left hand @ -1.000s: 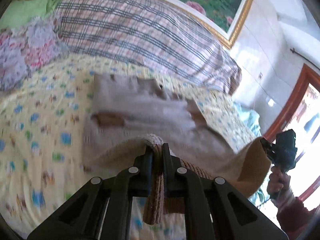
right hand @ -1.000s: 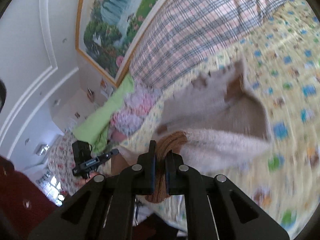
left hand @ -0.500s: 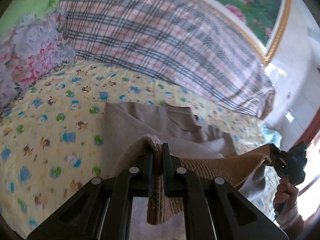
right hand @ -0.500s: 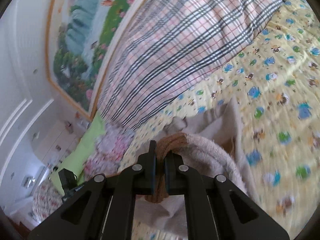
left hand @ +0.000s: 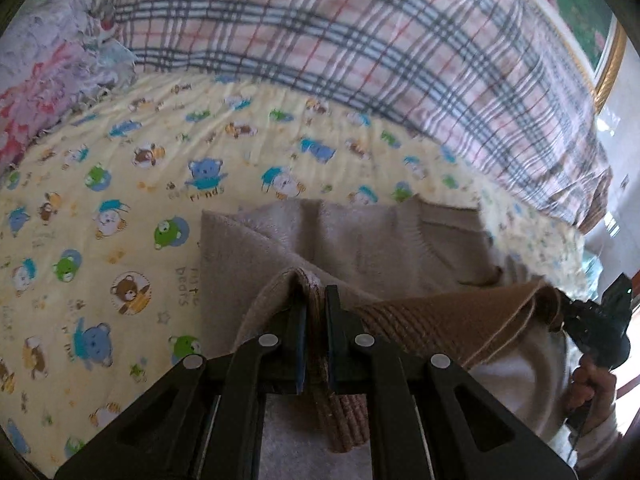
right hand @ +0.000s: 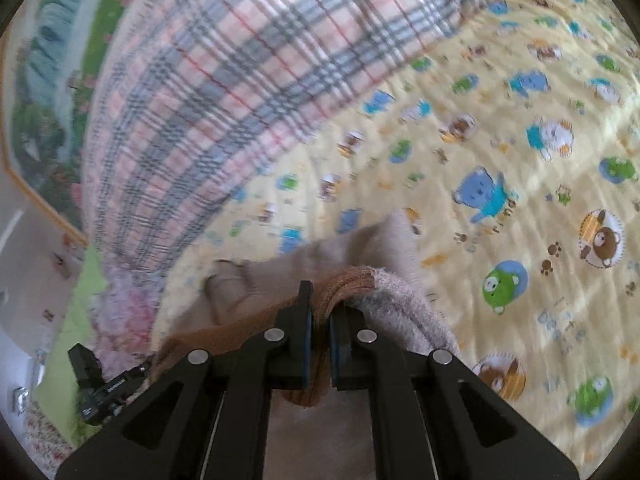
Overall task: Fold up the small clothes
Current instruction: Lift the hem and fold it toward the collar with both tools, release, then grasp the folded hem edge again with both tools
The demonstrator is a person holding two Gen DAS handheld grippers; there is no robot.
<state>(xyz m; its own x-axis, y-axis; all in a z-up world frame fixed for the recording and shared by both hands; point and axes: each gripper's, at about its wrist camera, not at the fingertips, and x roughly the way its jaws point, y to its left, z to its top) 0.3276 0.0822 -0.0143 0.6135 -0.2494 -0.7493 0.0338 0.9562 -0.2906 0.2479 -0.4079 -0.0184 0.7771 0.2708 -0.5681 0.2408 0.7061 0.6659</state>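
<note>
In the left wrist view our left tool [left hand: 316, 308] was pinched on the ribbed brown hem of the small beige sweater [left hand: 360, 240], whose far half lay on the cartoon-print bedsheet [left hand: 120, 184]. In the right wrist view our right tool [right hand: 319, 316] was clamped on the hem's other corner; we judged the knit soft, light and limp, best held at its firmer ribbed corners.

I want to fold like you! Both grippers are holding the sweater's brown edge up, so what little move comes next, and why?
Probably lower the brown hem onto the beige sweater near its neckline. The left gripper and right gripper both pinch it above the flat part, so the fold is almost over.
</note>
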